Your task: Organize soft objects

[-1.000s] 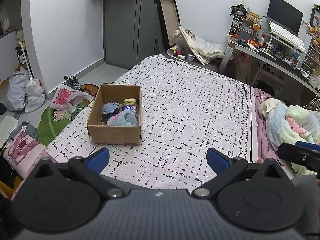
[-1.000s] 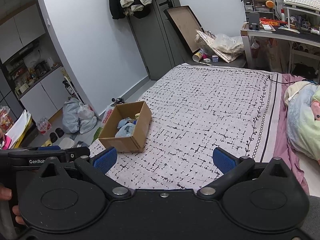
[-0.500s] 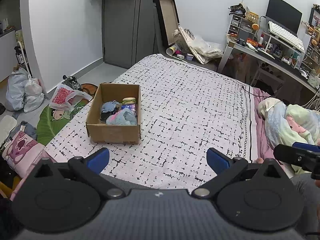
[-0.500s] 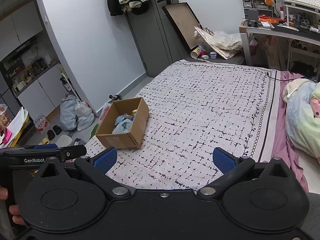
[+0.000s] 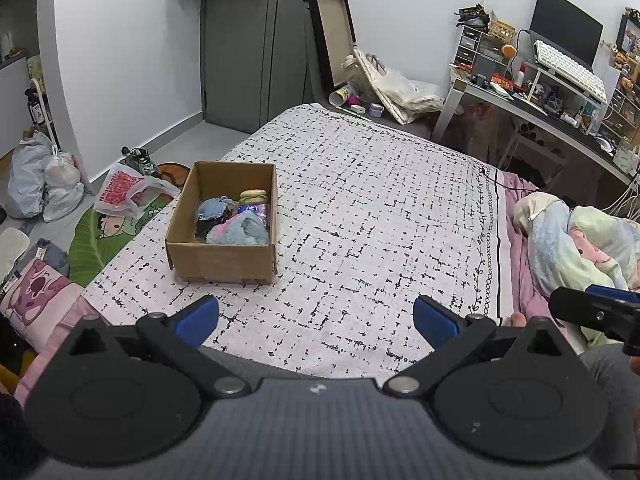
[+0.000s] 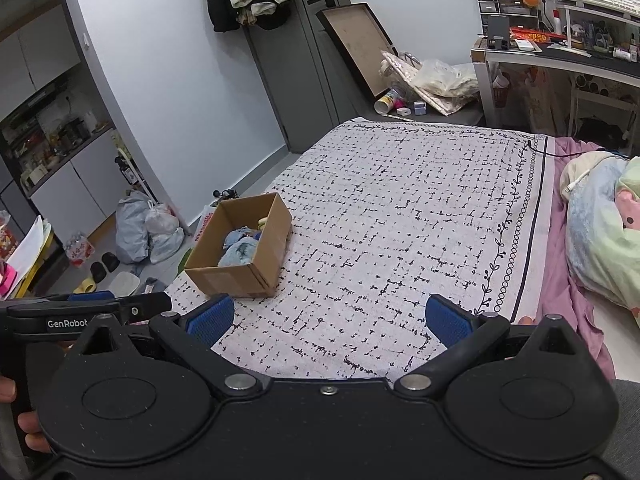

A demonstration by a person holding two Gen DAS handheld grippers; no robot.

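Mostly flat bed (image 5: 360, 208), woven cover with black dashes; square cardboard box (image 5: 224, 256) of fuzzy cloths (image 5: 240, 230); left gripper (image 5: 316, 316) and right gripper (image 6: 328, 316) released, empty.

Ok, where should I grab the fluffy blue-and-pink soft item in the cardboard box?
Pinch the raised crown of the fluffy blue-and-pink soft item, coming straight down from above. It bulges at the near end of the brown cardboard box, whose walls block any sideways approach. The open left gripper looks nearer.
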